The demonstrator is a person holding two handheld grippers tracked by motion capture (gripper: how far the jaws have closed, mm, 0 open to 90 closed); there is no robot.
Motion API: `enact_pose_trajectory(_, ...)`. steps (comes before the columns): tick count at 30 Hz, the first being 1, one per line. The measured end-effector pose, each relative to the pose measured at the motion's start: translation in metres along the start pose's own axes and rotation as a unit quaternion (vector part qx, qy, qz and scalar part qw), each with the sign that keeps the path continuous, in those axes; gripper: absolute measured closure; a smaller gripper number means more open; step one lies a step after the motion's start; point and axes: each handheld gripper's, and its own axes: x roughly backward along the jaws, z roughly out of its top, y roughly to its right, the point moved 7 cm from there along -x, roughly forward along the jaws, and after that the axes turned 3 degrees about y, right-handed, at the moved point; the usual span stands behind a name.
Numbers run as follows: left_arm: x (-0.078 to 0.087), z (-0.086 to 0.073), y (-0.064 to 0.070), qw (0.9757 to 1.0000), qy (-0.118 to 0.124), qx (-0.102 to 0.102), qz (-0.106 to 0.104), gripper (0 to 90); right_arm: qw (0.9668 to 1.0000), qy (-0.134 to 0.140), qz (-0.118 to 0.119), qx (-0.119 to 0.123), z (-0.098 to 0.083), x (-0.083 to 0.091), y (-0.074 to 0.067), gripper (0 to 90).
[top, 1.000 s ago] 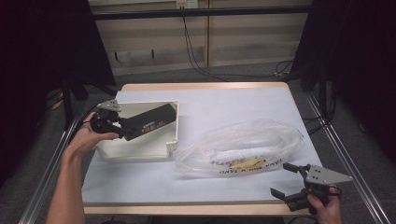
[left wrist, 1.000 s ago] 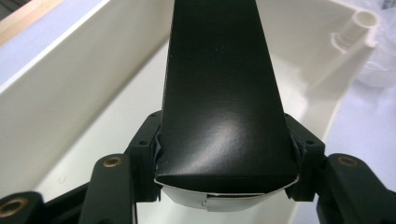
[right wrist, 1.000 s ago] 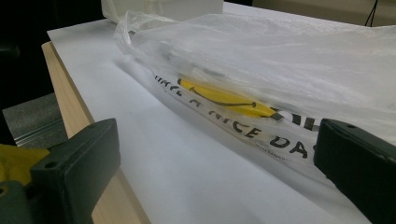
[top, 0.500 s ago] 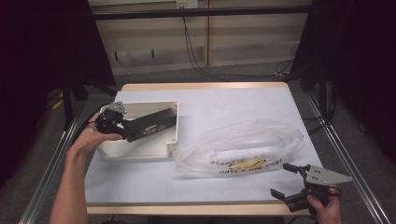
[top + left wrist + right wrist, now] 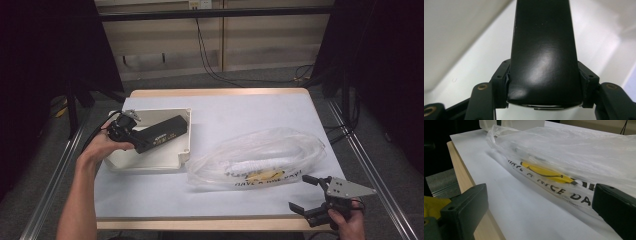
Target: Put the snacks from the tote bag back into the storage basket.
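the left gripper (image 5: 131, 134) has its jaws clamped on one end of a long black glossy rigid case (image 5: 161, 134) above the shallow white plastic tray (image 5: 150, 161), probably slippery, best held across its sides; the right gripper (image 5: 311, 196) gapes wide.

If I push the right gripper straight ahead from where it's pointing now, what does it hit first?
Most likely the clear plastic bag lying on the white table. The right gripper is open, nothing between its fingers, and the bag lies just ahead.
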Motion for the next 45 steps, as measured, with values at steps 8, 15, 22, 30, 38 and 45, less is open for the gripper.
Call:
enact_pose_trajectory(8, -0.007, 0.001, -0.010, 0.9989, -0.034, 0.017, 0.026, 36.3, 1.0000, -0.001, -0.004, 0.001, 0.000, -0.001, 0.001, 0.5)
enact_pose_trajectory(15, -0.015, 0.007, -0.019, 0.9960, -0.036, 0.063, 0.052, 27.5, 1.0000, -0.001, -0.003, 0.000, -0.001, -0.001, 0.002, 0.5)
enact_pose_trajectory(22, -0.024, 0.012, -0.019, 0.9963, -0.034, 0.058, 0.053, 25.1, 1.0000, -0.001, -0.001, 0.001, -0.001, 0.000, 0.002, 0.4)
enact_pose_trajectory(30, -0.036, 0.014, -0.021, 0.9954, -0.032, 0.069, 0.059, 19.6, 1.0000, -0.001, -0.002, -0.002, -0.001, -0.001, 0.003, 0.4)
enact_pose_trajectory(38, -0.033, 0.015, -0.024, 0.9956, -0.003, 0.078, 0.053, 11.1, 1.0000, 0.001, -0.003, -0.005, -0.002, 0.000, 0.007, 0.4)
enact_pose_trajectory(45, -0.019, 0.018, -0.023, 0.9933, 0.038, 0.083, 0.071, 5.3, 1.0000, 0.004, -0.005, -0.007, -0.002, 0.002, 0.008, 0.4)
